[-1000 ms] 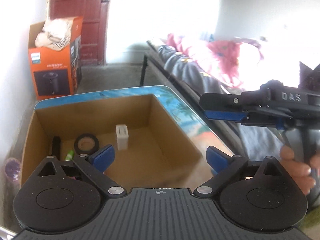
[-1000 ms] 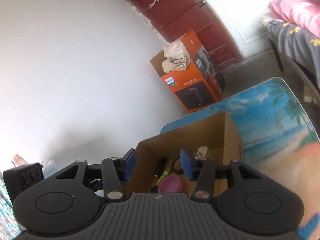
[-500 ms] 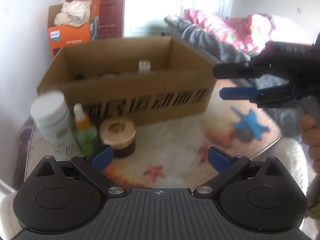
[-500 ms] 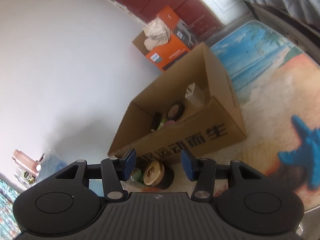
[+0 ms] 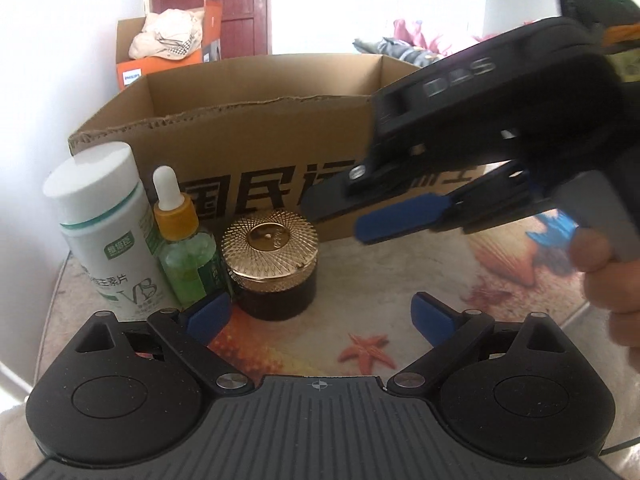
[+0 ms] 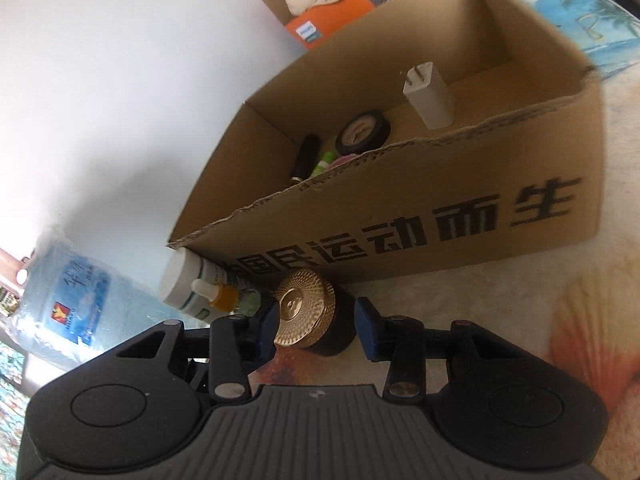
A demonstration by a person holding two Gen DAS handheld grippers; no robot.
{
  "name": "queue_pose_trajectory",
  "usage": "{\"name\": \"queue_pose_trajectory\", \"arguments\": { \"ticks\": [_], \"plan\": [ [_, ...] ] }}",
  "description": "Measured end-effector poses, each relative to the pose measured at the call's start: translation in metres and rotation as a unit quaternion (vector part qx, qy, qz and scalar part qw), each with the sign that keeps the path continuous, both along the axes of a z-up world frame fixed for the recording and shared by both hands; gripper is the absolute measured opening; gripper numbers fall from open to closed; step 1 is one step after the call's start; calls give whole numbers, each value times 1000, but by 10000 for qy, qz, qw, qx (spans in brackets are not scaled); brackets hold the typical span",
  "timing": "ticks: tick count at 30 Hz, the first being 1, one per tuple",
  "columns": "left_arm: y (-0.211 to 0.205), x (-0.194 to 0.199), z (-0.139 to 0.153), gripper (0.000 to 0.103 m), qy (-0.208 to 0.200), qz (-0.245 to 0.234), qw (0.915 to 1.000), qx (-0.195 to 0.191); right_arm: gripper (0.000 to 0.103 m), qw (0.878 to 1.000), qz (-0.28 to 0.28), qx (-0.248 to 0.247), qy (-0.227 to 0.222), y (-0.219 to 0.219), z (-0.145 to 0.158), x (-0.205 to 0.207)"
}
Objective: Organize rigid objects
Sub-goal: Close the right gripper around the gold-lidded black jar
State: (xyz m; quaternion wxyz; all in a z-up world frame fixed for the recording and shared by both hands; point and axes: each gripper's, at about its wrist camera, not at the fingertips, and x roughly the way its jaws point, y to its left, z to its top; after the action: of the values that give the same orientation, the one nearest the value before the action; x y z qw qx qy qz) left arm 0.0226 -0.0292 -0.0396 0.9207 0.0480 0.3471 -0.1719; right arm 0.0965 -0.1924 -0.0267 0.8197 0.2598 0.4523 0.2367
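Gold-lidded jar (image 6: 316,312): upright on printed mat (image 5: 400,308), just in front of cardboard box (image 6: 440,208), beside dropper bottle (image 5: 180,240) and white bottle (image 5: 104,232). Right gripper (image 6: 316,326): jaws closing, jar between pads, gaps visible on both sides. Left gripper (image 5: 320,314): fingers wide, empty. In box: white charger (image 6: 428,94), tape roll (image 6: 362,132).

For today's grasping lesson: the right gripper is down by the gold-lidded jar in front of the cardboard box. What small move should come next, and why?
Probably finish closing the right gripper on the gold-lidded jar. Its jaws are closing with the jar between them, yet a gap still shows beside the right pad, so nothing is gripped. The open cardboard box stands just behind, ready to receive it.
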Motion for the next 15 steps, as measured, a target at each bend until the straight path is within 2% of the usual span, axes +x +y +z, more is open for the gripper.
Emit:
{"name": "queue_pose_trajectory", "arguments": {
  "ticks": [3,8,15],
  "plan": [
    [2,6,-4,95,6,-8,10000,-31,43,9998,64,-187,69,11,-7,17],
    [1,10,-6,95,-25,-35,10000,-84,42,9995,294,-39,142,21,-12,32],
    [-8,9,-3,95,-13,-169,9998,-117,43,9994,283,-122,157,16,-9,27]
  ]
}}
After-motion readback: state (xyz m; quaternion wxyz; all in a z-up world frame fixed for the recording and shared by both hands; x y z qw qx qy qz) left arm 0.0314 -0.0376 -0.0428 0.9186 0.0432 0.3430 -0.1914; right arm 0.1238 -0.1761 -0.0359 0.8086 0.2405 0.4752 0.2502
